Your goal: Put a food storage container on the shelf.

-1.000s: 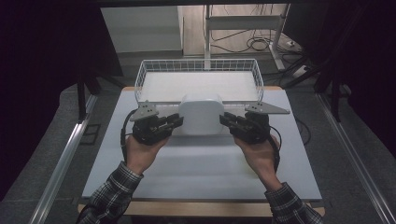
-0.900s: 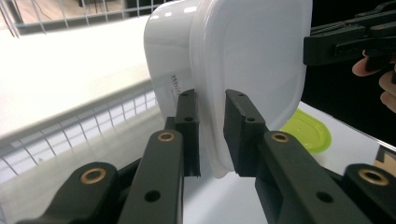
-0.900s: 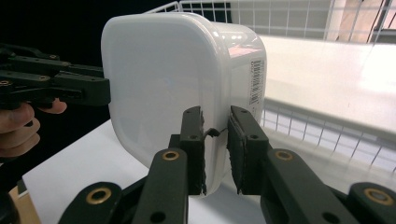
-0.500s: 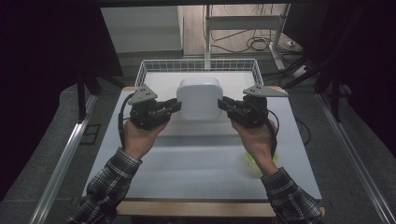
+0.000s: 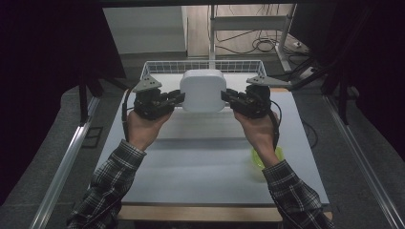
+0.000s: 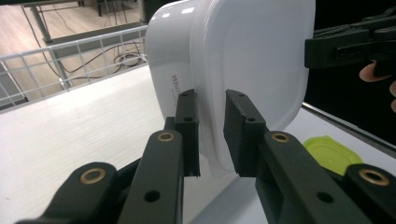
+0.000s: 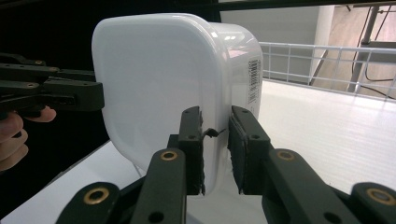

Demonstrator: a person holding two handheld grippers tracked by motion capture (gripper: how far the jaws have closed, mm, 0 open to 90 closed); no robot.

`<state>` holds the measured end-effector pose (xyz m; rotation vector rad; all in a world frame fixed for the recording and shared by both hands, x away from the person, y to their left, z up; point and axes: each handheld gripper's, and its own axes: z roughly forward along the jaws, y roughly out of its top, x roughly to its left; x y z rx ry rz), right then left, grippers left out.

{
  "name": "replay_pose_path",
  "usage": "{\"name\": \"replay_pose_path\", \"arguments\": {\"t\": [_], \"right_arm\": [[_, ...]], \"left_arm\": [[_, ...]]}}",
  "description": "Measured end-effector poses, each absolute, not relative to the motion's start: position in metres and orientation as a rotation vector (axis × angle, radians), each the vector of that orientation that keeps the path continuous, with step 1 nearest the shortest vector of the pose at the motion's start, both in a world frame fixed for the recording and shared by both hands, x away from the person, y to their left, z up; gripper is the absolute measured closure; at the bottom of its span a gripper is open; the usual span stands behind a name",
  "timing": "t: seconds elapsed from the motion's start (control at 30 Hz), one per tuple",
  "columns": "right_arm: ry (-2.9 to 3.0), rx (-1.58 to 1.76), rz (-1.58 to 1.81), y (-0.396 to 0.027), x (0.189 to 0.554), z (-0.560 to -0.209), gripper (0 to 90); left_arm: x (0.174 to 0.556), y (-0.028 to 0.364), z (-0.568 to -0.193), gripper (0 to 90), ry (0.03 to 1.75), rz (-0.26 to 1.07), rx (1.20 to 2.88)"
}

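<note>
A white plastic container (image 5: 202,89) with rounded corners hangs in the air between both grippers, over the far half of the table. It is tipped so that one broad face looks at the high camera. My left gripper (image 5: 179,98) is shut on the container's left rim, with one jaw on each side of the thin wall (image 6: 211,135). My right gripper (image 5: 225,98) is shut the same way on the right rim (image 7: 215,149). The container (image 6: 243,60) rises above the left jaws, and its barcode label (image 7: 253,81) shows on the side wall.
A white wire basket (image 5: 157,67) stands at the table's far edge, just behind the container. A lime-green lid (image 5: 276,153) lies on the white table top (image 5: 191,162) at the right, partly under the right forearm. Dark floor and metal rails flank the table.
Both hands have carried the container up and farther from the person, toward the wire basket. It has tipped from resting on the table to hanging with a broad face toward the camera.
</note>
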<state>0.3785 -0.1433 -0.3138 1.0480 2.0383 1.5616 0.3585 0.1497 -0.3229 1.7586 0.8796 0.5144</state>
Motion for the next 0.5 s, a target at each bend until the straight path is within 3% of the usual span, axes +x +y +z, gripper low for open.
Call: {"name": "replay_pose_path", "arguments": {"t": [0.5], "right_arm": [[2.051, 1.088, 1.541, -0.139, 0.399, -0.314, 75.3]], "left_arm": [[0.378, 0.150, -0.324, 75.0, 0.915, 0.507, 1.756]]}}
